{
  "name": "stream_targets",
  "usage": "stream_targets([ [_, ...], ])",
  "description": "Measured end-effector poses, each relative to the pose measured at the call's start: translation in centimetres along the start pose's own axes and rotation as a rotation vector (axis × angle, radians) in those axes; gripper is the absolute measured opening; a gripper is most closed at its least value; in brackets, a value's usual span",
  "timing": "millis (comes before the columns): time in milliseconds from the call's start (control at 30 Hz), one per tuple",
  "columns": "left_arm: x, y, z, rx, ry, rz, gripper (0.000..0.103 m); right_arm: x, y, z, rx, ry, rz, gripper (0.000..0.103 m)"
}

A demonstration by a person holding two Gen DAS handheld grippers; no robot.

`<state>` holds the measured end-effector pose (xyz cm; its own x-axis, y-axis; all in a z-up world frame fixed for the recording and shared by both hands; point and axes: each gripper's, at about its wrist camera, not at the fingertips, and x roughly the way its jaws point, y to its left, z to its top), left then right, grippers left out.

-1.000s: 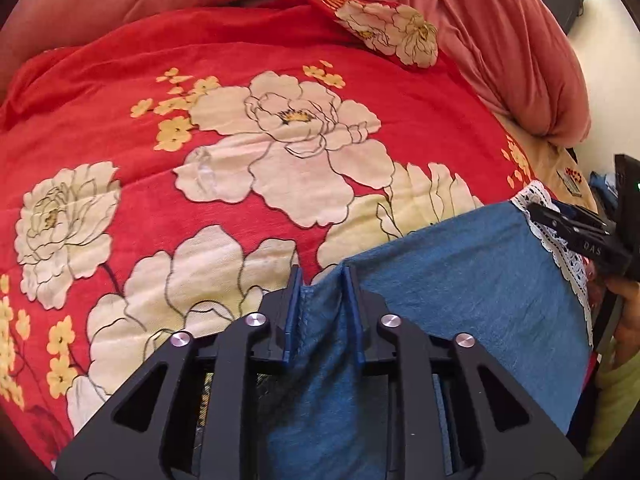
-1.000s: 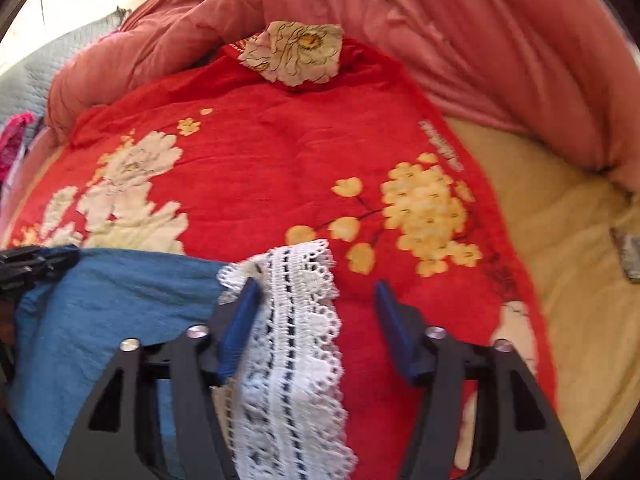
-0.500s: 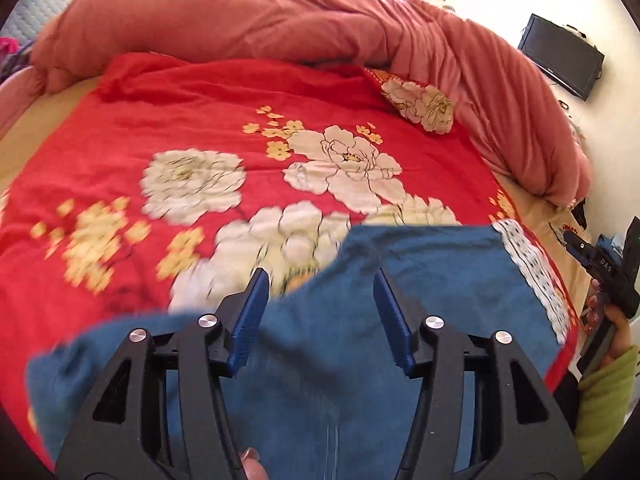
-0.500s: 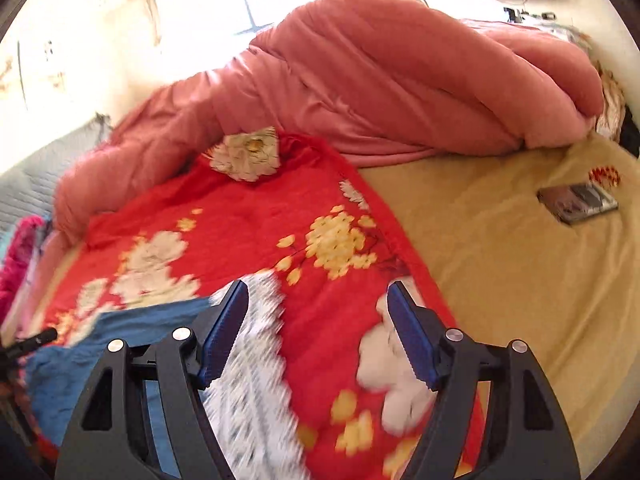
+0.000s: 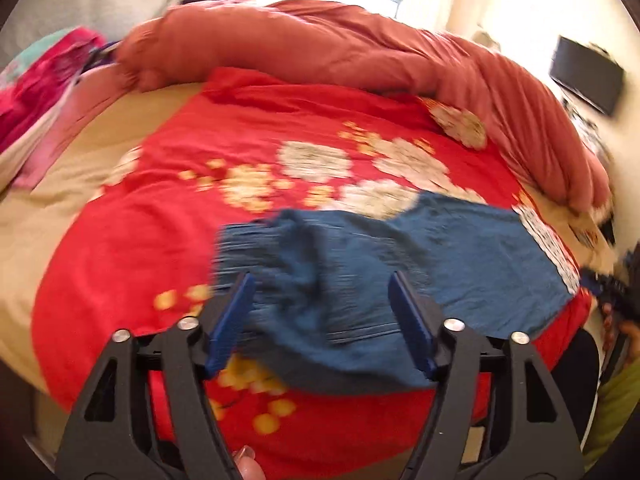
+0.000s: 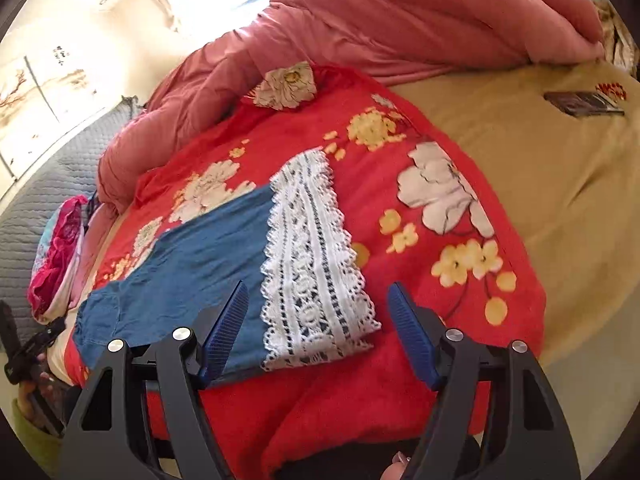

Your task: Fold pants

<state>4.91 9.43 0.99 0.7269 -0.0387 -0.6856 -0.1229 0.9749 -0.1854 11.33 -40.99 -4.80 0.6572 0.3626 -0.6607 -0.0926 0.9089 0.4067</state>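
Note:
The blue denim pants (image 5: pixel 400 264) lie flat on the red flowered blanket (image 5: pixel 160 220), near its front edge. Their white lace hem (image 6: pixel 316 256) is on the right end; it also shows in the left wrist view (image 5: pixel 548 244). My left gripper (image 5: pixel 320 316) is open and empty, raised above the gathered waist end of the pants. My right gripper (image 6: pixel 316 328) is open and empty, raised above the lace hem. The right gripper also shows at the right edge of the left wrist view (image 5: pixel 612 292), and the left gripper at the left edge of the right wrist view (image 6: pixel 24 344).
A rolled pink duvet (image 5: pixel 360 52) runs along the back of the bed. Tan sheet (image 6: pixel 560 180) lies right of the blanket, with a small dark packet (image 6: pixel 584 103) on it. Pink clothes (image 6: pixel 60 252) are piled at the left. A grey quilted headboard (image 6: pixel 44 176) stands behind.
My left gripper let go of the waist and opened. Both grippers lifted up and back from the pants, which now lie flat.

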Motion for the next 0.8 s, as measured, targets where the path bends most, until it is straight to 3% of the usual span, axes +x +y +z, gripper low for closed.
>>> stream_targets([
  [133, 1.0, 2.6, -0.6, -0.146, 0.059, -0.022, 0.072, 0.9, -0.2, -0.3, 0.009, 0.030, -0.015, 0.071],
  [200, 1.8, 2.9, -0.9, -0.184, 0.073, -0.024, 0.078, 1.2, 0.0, -0.3, 0.004, 0.045, -0.024, 0.071],
  [300, 3.6, 2.5, -1.0, -0.214, 0.085, -0.037, 0.078, 1.8, -0.1, -0.4, 0.003, 0.070, -0.041, 0.070],
  [333, 4.3, 2.1, -1.0, -0.211, 0.096, -0.017, 0.072, 2.1, -0.1, -0.4, 0.006, 0.083, -0.053, 0.069],
  [367, 5.0, 2.0, -1.0, -0.206, 0.112, 0.010, 0.042, 2.2, -0.2, -0.5, 0.003, 0.088, -0.054, 0.064],
  [467, 5.1, 2.5, -0.8, -0.216, 0.106, 0.021, 0.033, 2.4, 0.1, -0.5, -0.017, 0.102, -0.062, 0.053],
  [533, 3.8, 2.6, -0.4, -0.171, 0.085, 0.028, 0.032, 1.8, 0.8, -0.7, -0.053, 0.092, -0.090, 0.046],
  [633, 2.6, 2.7, -0.5, -0.092, 0.073, 0.055, 0.032, 1.2, 1.9, -1.3, -0.124, 0.078, -0.110, 0.044],
  [800, 4.8, 3.9, -2.4, -0.109, 0.148, 0.049, 0.043, 1.7, 1.6, -1.9, -0.116, 0.106, -0.154, 0.048],
])
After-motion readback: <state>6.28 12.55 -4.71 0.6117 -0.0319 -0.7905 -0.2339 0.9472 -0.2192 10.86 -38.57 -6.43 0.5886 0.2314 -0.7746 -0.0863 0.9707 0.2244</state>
